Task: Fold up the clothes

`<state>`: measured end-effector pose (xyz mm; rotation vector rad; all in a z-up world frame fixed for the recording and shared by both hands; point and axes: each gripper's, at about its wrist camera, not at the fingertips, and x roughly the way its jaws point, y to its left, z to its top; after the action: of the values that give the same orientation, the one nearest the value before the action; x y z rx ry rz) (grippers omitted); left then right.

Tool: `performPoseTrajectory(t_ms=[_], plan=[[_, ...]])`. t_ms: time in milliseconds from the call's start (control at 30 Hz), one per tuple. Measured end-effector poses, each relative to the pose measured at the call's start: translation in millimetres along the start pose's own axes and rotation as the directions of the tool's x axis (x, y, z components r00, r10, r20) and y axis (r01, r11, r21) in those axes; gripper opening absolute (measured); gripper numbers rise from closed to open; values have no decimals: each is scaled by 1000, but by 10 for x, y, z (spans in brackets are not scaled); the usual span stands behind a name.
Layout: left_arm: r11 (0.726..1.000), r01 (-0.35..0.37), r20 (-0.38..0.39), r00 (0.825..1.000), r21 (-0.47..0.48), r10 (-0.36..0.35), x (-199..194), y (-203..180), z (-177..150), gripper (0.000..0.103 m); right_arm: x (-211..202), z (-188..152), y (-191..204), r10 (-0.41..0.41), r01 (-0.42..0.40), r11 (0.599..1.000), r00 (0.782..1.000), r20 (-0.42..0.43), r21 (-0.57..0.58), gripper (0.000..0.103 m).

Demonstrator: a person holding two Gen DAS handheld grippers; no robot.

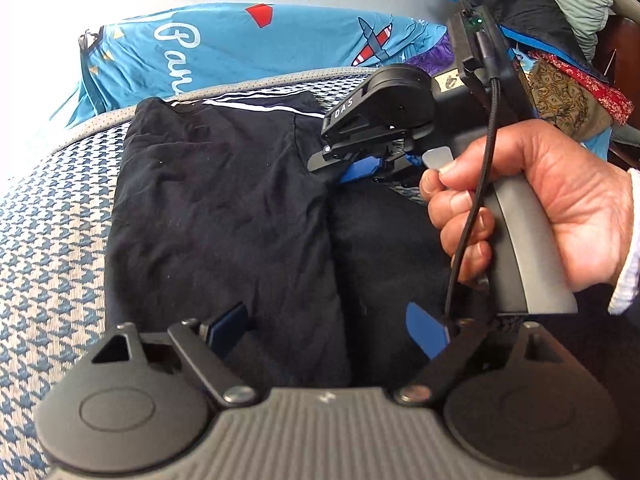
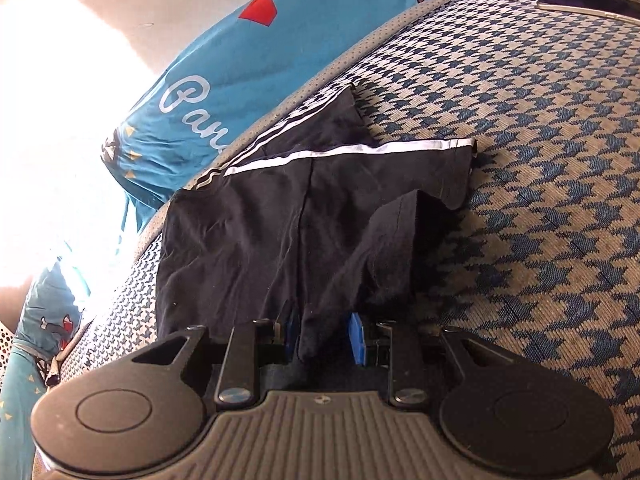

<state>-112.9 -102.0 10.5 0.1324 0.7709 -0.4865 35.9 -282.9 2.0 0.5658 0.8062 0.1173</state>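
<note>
Black shorts (image 2: 280,216) – white side stripes, creased, spread on houndstooth cushion (image 2: 540,160); right gripper (image 2: 324,336) pinching bunched fabric fold, left gripper (image 1: 332,328) spread wide – fabric between pads, ungripped

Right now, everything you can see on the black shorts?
The black shorts look like soft, creased knit with white side stripes along the far edge. They lie partly folded on the houndstooth cushion, one leg doubled over and ridged up. The right gripper is shut on a bunched fold at the near edge. The left gripper hangs open over the fabric, which lies between its blue pads; contact unclear. Blue bedding lies beyond.
</note>
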Motion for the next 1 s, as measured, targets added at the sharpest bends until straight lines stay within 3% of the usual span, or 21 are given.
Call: performPoseTrajectory(t_ms=[67, 367, 500, 733, 767, 900, 1000], plan=[[1000, -5, -2, 1000, -3, 5, 5, 14, 14, 82, 21, 16, 33, -2, 2, 999, 1000, -2, -42, 7], [998, -64, -16, 998, 19, 65, 65, -31, 108, 79, -130, 119, 131, 95, -91, 993, 994, 53, -70, 5], [990, -129, -41, 990, 52, 131, 183, -113, 122, 77, -152, 148, 148, 113, -110, 992, 992, 60, -59, 5], [988, -157, -65, 985, 8, 157, 231, -10, 158, 41, -229, 190, 164, 154, -146, 985, 985, 81, -89, 5], [987, -158, -63, 985, 2, 158, 227, 0, 159, 30, -236, 193, 167, 158, -150, 985, 984, 84, -89, 5], [982, -188, -48, 981, -6, 187, 187, 17, 132, 8, -231, 198, 169, 161, -155, 985, 983, 88, -74, 5], [976, -219, -24, 975, -12, 219, 126, 19, 115, 7, -216, 192, 165, 159, -154, 986, 983, 89, -59, 5]])
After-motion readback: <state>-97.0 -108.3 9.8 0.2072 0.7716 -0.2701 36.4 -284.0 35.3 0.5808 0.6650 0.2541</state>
